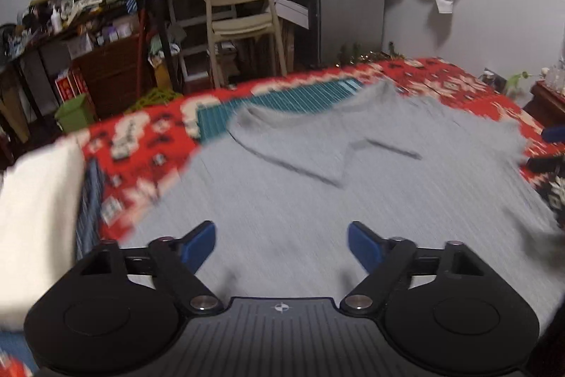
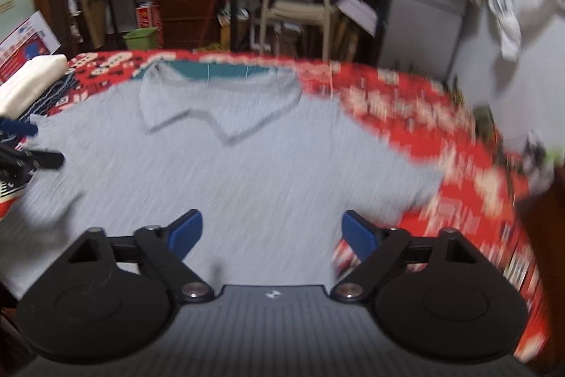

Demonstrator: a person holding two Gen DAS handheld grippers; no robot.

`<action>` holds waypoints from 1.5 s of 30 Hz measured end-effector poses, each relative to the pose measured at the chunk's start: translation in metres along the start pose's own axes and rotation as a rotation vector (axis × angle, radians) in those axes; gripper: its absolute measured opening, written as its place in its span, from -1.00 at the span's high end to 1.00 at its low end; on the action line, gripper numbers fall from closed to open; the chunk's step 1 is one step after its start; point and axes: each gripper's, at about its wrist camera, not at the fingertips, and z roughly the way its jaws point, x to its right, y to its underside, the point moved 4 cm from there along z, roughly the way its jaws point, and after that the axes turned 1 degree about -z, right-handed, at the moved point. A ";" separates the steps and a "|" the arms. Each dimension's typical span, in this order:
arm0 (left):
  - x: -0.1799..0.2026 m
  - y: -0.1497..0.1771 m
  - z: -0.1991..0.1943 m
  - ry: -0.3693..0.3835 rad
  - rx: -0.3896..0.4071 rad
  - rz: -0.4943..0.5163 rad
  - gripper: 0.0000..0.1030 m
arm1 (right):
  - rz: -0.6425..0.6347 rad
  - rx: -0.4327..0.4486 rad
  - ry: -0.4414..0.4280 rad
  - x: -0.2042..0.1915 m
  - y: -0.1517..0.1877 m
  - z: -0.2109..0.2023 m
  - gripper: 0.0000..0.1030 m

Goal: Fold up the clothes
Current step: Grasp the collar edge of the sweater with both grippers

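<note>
The grey polo shirt (image 1: 353, 193) lies spread flat, front up, on the red patterned bedspread (image 1: 141, 161), collar (image 2: 219, 108) toward the far edge and both sleeves out to the sides — so by the look of it no fold has been made yet and the whole job is still ahead. The left gripper (image 1: 281, 244) hangs over the shirt's near part with its blue pads well apart and nothing between them; the right gripper (image 2: 272, 234) is the same, jaws wide and empty, just above the near right side where the cloth meets the bedspread. Both views are blurred, so fine creases cannot be judged.
</note>
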 end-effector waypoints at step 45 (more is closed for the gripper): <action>-0.092 -0.103 0.157 0.059 -0.010 -0.100 0.95 | 0.097 -0.024 -0.277 0.074 -0.180 0.228 0.86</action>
